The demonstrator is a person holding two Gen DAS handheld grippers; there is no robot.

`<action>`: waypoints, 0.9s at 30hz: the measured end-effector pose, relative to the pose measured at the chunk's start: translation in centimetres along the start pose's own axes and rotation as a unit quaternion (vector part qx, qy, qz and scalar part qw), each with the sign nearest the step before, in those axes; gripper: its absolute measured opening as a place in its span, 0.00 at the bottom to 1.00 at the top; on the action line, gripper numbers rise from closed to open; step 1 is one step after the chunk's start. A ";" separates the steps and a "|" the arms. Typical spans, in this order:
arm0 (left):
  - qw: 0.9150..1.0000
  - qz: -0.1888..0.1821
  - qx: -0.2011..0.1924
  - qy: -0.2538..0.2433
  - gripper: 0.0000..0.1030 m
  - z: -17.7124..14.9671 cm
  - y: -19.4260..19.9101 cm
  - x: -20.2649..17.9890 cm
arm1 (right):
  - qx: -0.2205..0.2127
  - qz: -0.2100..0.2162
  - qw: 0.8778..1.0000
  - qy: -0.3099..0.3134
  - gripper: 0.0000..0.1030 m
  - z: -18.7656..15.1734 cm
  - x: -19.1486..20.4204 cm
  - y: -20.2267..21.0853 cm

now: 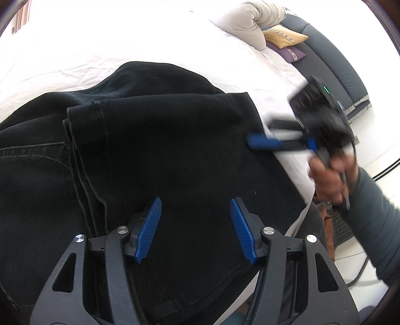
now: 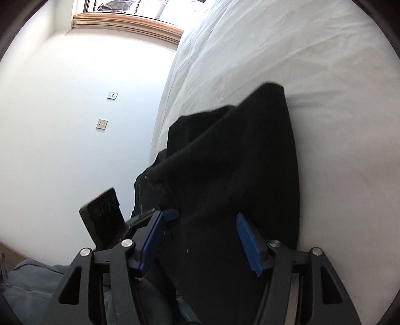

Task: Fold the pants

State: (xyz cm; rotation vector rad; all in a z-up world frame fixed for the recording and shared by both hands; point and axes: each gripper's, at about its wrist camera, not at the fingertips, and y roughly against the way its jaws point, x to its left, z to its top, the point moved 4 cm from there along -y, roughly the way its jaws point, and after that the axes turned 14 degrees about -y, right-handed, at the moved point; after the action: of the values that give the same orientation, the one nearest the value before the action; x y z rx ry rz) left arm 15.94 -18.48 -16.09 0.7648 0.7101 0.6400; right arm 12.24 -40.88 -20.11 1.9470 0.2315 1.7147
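Black pants (image 1: 162, 150) lie folded on the white bed sheet (image 1: 125, 50), a hemmed leg end laid over the part with pocket stitching at the left. My left gripper (image 1: 195, 201) hovers close over the upper layer, open, with no cloth pinched between its blue pads. My right gripper (image 1: 261, 133), blurred and held by a hand (image 1: 327, 175), sits at the pants' right edge near the bed's side. In the right wrist view the right gripper (image 2: 200, 215) is open, its pads apart, with the pants (image 2: 237, 162) lying beneath and beyond them on the sheet (image 2: 325, 125).
Beige pillows (image 1: 250, 27), a yellow cushion (image 1: 285, 37) and a purple cushion (image 1: 290, 53) lie at the far right of the bed beside a dark padded headboard (image 1: 337, 70). A grey sleeve (image 1: 375, 225) reaches in from the right. Wall sockets (image 2: 112, 95) and a window sill (image 2: 125, 22) show beyond the bed.
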 end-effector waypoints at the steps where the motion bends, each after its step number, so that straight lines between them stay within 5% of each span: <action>1: 1.000 -0.001 -0.004 0.001 0.54 -0.3 0.2 0.1 | -0.006 -0.001 1.000 -0.004 0.61 1.1 0.2 -0.4; 6: 1.000 -0.007 -0.019 0.019 0.55 -1.1 1.6 0.2 | -0.057 0.009 0.998 -0.041 0.62 2.7 0.6 -0.8; 9: 0.998 -0.014 -0.035 0.048 0.58 -1.8 3.6 1.0 | -0.070 -0.006 0.997 -0.040 0.64 -0.2 0.4 -0.5; 11: 0.996 0.005 -0.057 0.067 0.72 -2.8 6.0 2.2 | -0.076 -0.009 0.996 -0.040 0.68 -3.0 0.2 -0.3; 14: 0.988 0.022 -0.099 0.112 0.74 -5.1 10.2 4.9 | -0.088 -0.008 0.995 -0.047 0.72 -7.7 0.2 -0.1; 18: 0.969 0.054 -0.143 0.195 0.76 -8.9 15.5 9.5 | -0.096 0.018 0.992 -0.078 0.76 -12.1 1.0 0.5; 23: 0.939 0.090 -0.214 0.254 0.76 -11.6 21.4 13.4 | -0.102 0.031 0.993 -0.058 0.78 -13.1 4.3 0.7; 27: 0.906 0.128 -0.252 0.315 1.00 -14.7 24.3 15.5 | -0.078 0.031 0.996 0.004 0.78 -11.9 9.7 -1.9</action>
State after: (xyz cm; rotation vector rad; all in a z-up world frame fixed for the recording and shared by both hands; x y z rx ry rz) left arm 7.91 12.20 -9.70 0.1492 0.9795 1.2849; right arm 2.99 -31.60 -12.01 1.8512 0.0393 1.7264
